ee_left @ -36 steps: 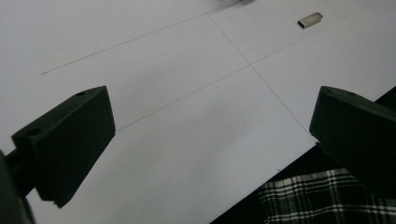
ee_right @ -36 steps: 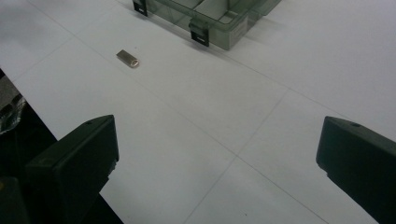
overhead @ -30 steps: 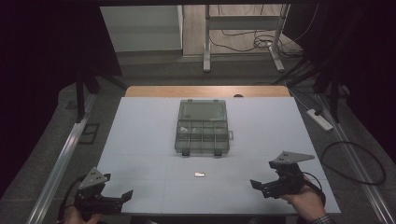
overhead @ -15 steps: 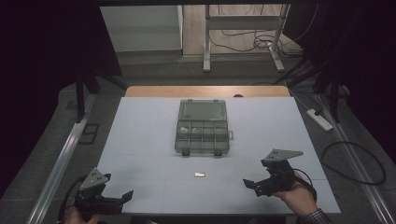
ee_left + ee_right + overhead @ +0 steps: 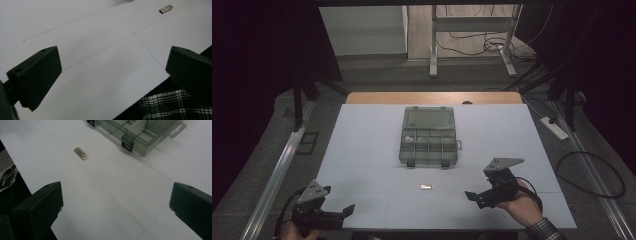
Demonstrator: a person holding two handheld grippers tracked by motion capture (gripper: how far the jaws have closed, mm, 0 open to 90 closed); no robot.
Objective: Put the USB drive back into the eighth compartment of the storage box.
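Observation:
A small silver metal piece (image 5: pixel 426 187) lies on the white table (image 5: pixel 362 150), just in front of a translucent grey compartment box (image 5: pixel 429 136) whose lid is laid open toward the back. My right gripper (image 5: pixel 474 199) is open and empty, right of the piece with its jaws turned toward it. In the right gripper view the piece (image 5: pixel 81 153) lies ahead and to the left of the right gripper (image 5: pixel 115 207), with the box (image 5: pixel 140 132) beyond. My left gripper (image 5: pixel 343 212) is open and empty at the near left corner. In the left gripper view the left gripper (image 5: pixel 112 72) points across bare table, and the piece (image 5: pixel 166 9) lies far off.
The table's near edge runs close under both grippers. Plaid cloth (image 5: pixel 175 105) shows just past that edge. A wooden strip (image 5: pixel 432 98) borders the far side. On the floor to the right lie a power strip (image 5: pixel 554 128) and a looped cable (image 5: pixel 592 175).
My right gripper has moved left along the table toward the metal piece, still open. The left gripper, the piece and the box have stayed where they were.

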